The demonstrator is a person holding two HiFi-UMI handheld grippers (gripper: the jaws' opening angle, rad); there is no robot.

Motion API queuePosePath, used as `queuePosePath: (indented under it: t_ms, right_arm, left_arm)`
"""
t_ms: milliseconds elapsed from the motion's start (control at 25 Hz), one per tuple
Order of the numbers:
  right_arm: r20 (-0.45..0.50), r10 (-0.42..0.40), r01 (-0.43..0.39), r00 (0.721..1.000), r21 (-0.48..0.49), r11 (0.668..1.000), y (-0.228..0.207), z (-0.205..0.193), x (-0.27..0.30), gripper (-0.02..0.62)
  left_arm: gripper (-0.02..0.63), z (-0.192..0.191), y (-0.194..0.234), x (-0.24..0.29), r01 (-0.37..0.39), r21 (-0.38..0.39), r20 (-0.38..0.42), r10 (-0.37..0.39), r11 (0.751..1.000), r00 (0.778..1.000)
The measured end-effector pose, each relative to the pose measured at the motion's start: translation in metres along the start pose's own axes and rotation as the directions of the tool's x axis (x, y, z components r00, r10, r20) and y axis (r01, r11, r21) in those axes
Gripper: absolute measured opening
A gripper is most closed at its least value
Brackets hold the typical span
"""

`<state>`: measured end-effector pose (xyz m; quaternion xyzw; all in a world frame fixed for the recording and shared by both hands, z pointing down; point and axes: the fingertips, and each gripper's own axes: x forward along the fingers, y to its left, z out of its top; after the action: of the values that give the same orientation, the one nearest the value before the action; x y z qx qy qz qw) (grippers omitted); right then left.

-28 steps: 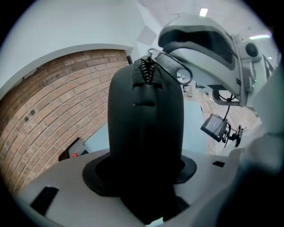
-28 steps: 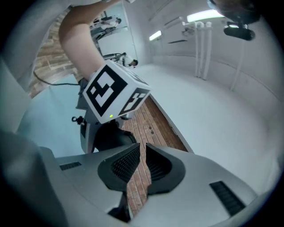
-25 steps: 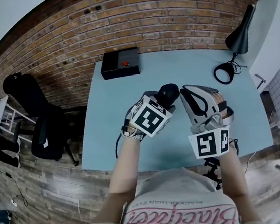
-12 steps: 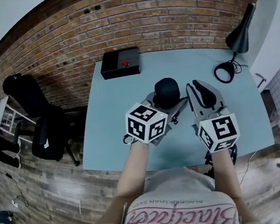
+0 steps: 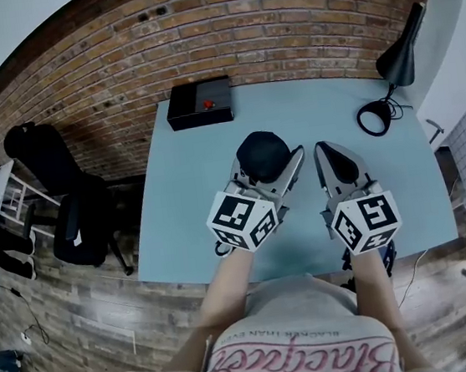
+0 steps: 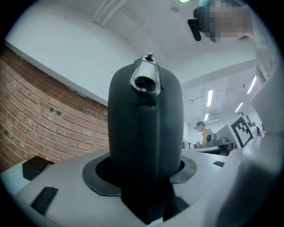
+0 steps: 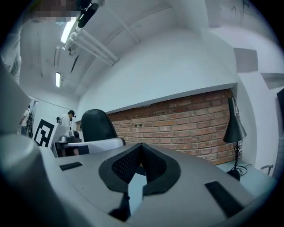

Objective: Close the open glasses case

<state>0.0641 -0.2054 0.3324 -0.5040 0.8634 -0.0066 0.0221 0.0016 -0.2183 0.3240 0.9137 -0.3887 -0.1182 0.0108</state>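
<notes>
Left gripper [image 5: 270, 170] is clamped on the lower end of the black case [image 6: 146, 133], which stands upright between its jaws above the table [image 5: 195, 152]. Right gripper [image 5: 328, 154] hovers just beside, jaws together and empty. The halves look joined, with the zipper pull [image 6: 144, 82] at the top (how far the zipper runs I cannot tell). The risk, I think, is the low grip on a tall, smooth shell: a push or tug at the top could tip the case in the jaws or slide it out, and the small pull is easy to miss.
</notes>
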Motion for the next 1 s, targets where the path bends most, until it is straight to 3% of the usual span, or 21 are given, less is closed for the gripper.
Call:
queuePosePath:
  t_ms: [280,1000]
  right_arm:
    - [0.030,-0.028,0.030,0.999,-0.070,0.997,-0.0037,0.0030,0.0005,0.018]
    - [0.050,-0.028,0.034,0.998,-0.122,0.992,0.0002,0.0044,0.0004,0.018]
  left_arm:
    - [0.262,0.0061,0.0018,-0.0014,-0.068,0.109,0.069,0.061,0.992,0.996]
    - [0.262,0.0113,-0.0025,-0.0016,-0.082,0.174,0.091,0.066,0.981,0.994]
